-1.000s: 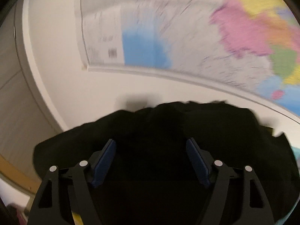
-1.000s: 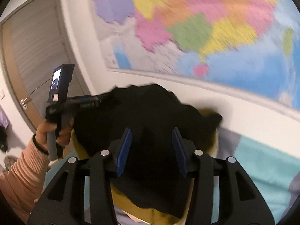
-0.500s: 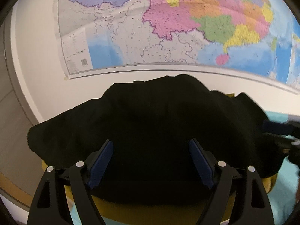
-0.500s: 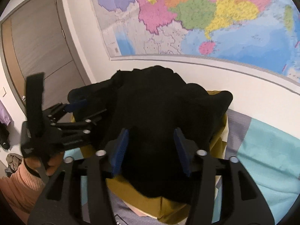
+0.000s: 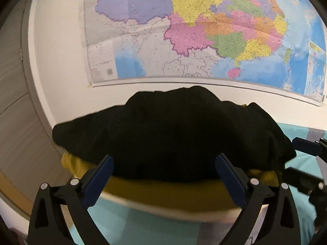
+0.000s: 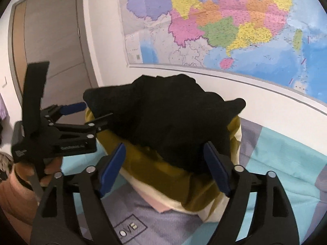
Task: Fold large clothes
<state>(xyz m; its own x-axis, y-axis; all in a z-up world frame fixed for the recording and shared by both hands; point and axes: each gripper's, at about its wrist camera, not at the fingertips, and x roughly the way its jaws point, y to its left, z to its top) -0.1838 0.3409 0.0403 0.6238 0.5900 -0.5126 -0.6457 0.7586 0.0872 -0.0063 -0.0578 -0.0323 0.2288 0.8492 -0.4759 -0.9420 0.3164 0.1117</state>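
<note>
1. On the bed (image 6: 282, 163), close to the edge that runs along the white wall, a black garment (image 5: 173, 134) lies in a rumpled heap on top of a stack of other clothes.
2. Directly under the black garment (image 6: 167, 122) is a mustard-yellow garment (image 6: 155, 169), and below that a cream layer and a pale pink one show at the stack's near edge.
3. The bed cover is turquoise and grey-lilac in blocks, with printed letters in a box on the near grey part.
4. The left gripper (image 5: 163, 175) is released, its blue-padded fingers (image 5: 100, 175) spread wide at either side of the near edge of the stack; whether the pads touch the cloth cannot be told.
5. In the right wrist view the left gripper (image 6: 90, 112) comes in from the stack's left side, held in a hand (image 6: 40, 173) with a peach sleeve; one finger lies against the black garment's left edge and the other stands just clear of it.
6. The right gripper (image 6: 163, 167) is also released, its fingers wide apart in front of the stack with no cloth between them.
7. A large coloured map (image 5: 204, 30) hangs on the wall above the bed, and a grey door (image 6: 53, 47) stands to the left of it.
</note>
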